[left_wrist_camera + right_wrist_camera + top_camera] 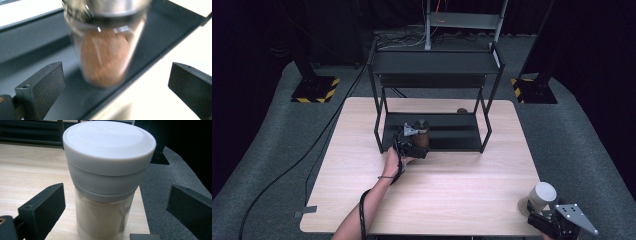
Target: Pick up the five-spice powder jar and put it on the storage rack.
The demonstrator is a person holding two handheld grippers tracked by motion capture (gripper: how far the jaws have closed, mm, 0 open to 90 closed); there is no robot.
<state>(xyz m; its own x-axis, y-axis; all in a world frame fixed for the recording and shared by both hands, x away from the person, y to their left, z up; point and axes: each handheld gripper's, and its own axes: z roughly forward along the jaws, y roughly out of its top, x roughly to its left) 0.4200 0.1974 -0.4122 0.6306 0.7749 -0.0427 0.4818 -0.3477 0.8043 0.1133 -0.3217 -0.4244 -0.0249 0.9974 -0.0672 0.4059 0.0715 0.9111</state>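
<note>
On the lower shelf of the black rack [452, 142] at twelve o'clock on the surface [437, 190], a glass jar of brown spice [422, 133] with a metal cap stands toward the shelf's left end, near the front lip. The left gripper [414, 145] sits right at it, and in the left gripper view the jar [105, 50] lies between the two jaws, which stand wide apart with clear gaps on both sides, so nothing is gripped. The jar looks smeared there, so I cannot tell whether it is settled upright or rocking. The likely trouble is a pad or the gripper body brushing the glass as the hand pulls away; that close to the lip, a nudge could tip the jar off the shelf onto the surface. The rack's upper shelf [434, 62] overhangs too, so lifting the hand steeply risks a knock against it. At five o'clock, near the corner of the surface, the right gripper [542, 216] faces a jar with a white lid [539, 197]; in the right gripper view its jaws also stand open on either side of that jar [107, 182] without touching. That jar stands close to the edge, so an uneven squeeze or a push from one pad could slide it over the side.
</note>
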